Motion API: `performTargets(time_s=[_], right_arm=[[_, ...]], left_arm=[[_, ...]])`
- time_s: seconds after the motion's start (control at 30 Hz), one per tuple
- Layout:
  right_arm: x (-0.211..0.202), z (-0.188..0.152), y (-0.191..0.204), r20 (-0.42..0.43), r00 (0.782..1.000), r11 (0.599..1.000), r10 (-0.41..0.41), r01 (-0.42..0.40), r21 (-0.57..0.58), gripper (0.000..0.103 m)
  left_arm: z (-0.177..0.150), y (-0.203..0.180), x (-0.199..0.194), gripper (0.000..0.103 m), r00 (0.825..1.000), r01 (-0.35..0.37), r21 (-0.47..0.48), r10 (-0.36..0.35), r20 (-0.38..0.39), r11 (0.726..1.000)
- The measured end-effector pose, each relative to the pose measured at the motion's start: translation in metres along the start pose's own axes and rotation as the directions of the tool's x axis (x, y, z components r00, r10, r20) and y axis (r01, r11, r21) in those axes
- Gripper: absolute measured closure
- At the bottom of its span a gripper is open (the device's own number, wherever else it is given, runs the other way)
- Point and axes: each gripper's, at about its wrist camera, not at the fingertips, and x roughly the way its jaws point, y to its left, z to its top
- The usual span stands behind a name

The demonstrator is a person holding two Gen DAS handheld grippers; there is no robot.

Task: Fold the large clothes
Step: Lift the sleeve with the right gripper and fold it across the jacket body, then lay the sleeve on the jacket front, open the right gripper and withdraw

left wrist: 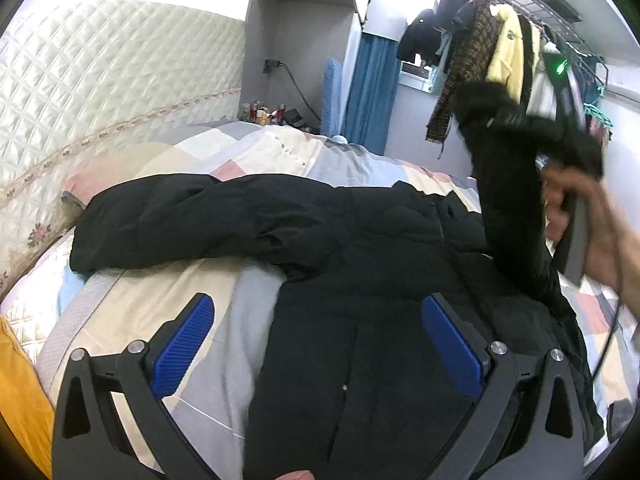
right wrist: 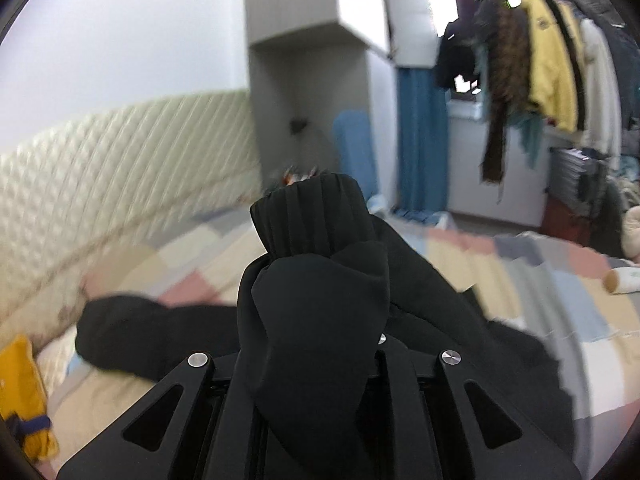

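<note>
A black puffer jacket (left wrist: 360,240) lies spread on the bed, one sleeve (left wrist: 180,216) stretched out to the left. My left gripper (left wrist: 316,336) hovers open just above the jacket's body, blue pads (left wrist: 184,344) wide apart and nothing between them. The jacket's other sleeve (left wrist: 508,184) is lifted off the bed at the right by my right gripper (left wrist: 560,168), which a hand (left wrist: 600,232) holds. In the right wrist view the bunched sleeve (right wrist: 316,312) with its ribbed cuff (right wrist: 312,216) fills the right gripper (right wrist: 316,332) and hides its fingertips.
The bed carries a patchwork quilt (left wrist: 280,148) against a cream quilted headboard (left wrist: 100,80). A yellow cloth (left wrist: 20,400) lies at the left edge. Small items (left wrist: 268,114) crowd a niche behind the bed. A full clothes rack (left wrist: 504,52) hangs at the right. A pale cylinder (right wrist: 622,278) rests on the quilt.
</note>
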Motion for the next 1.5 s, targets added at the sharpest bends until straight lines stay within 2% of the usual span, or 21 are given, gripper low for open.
performTargets(time_s=[0.13, 0.23, 0.43, 0.6, 0.7, 0.73, 0.77, 0.83, 0.93, 1.13, 1.33, 1.5], right_arm=[[0.037, -0.032, 0.017, -0.073, 0.997, 0.999, 0.032, -0.033, -0.017, 0.092], [0.062, -0.061, 0.017, -0.114, 0.992, 0.999, 0.046, -0.044, 0.018, 0.092], [0.102, -0.105, 0.020, -0.228, 0.973, 0.999, 0.046, -0.044, 0.012, 0.092], [0.106, -0.110, 0.025, -0.255, 0.965, 0.998, 0.061, -0.059, 0.018, 0.090], [0.100, -0.102, 0.023, -0.253, 0.964, 0.996, 0.086, -0.084, 0.022, 0.082], [0.097, -0.098, 0.023, -0.253, 0.962, 0.994, 0.106, -0.103, 0.028, 0.069], [0.092, -0.093, 0.023, -0.252, 0.958, 0.990, 0.138, -0.133, 0.040, 0.045], [0.081, -0.085, 0.023, -0.226, 0.959, 0.985, 0.171, -0.165, 0.047, 0.015], [0.057, -0.069, 0.023, -0.179, 0.965, 0.981, 0.194, -0.189, 0.043, 0.016], [0.011, -0.047, 0.004, -0.085, 0.984, 0.987, 0.158, -0.156, 0.023, 0.016], [-0.032, -0.040, -0.034, -0.008, 0.998, 0.997, 0.063, -0.062, 0.034, 0.016], [-0.063, -0.051, -0.071, 0.019, 1.000, 0.998, -0.014, 0.013, 0.061, 0.016]], left_arm=[[-0.001, 0.010, 0.008, 0.000, 1.000, 0.013, -0.035, -0.014, -0.018, 0.999], [-0.001, 0.013, 0.014, 0.000, 0.999, 0.020, -0.044, -0.022, -0.035, 0.999], [-0.005, 0.011, 0.022, 0.000, 0.998, 0.032, -0.029, -0.033, -0.048, 0.999], [-0.009, 0.010, 0.032, 0.000, 0.996, 0.044, -0.034, -0.046, -0.074, 0.998], [-0.010, 0.010, 0.035, 0.000, 0.995, 0.054, -0.048, -0.058, -0.081, 0.997], [-0.010, 0.010, 0.036, 0.000, 0.995, 0.059, -0.051, -0.063, -0.082, 0.997], [-0.010, 0.010, 0.036, 0.000, 0.994, 0.060, -0.053, -0.065, -0.083, 0.997], [-0.011, 0.010, 0.037, 0.000, 0.993, 0.067, -0.057, -0.072, -0.089, 0.996], [-0.013, 0.008, 0.037, 0.000, 0.993, 0.073, -0.055, -0.078, -0.092, 0.996], [-0.013, 0.001, 0.033, 0.000, 0.993, 0.077, -0.040, -0.080, -0.086, 0.996], [-0.011, -0.006, 0.026, 0.000, 0.994, 0.086, -0.029, -0.088, -0.067, 0.996], [-0.013, -0.014, 0.026, 0.000, 0.994, 0.086, -0.016, -0.087, -0.070, 0.996]])
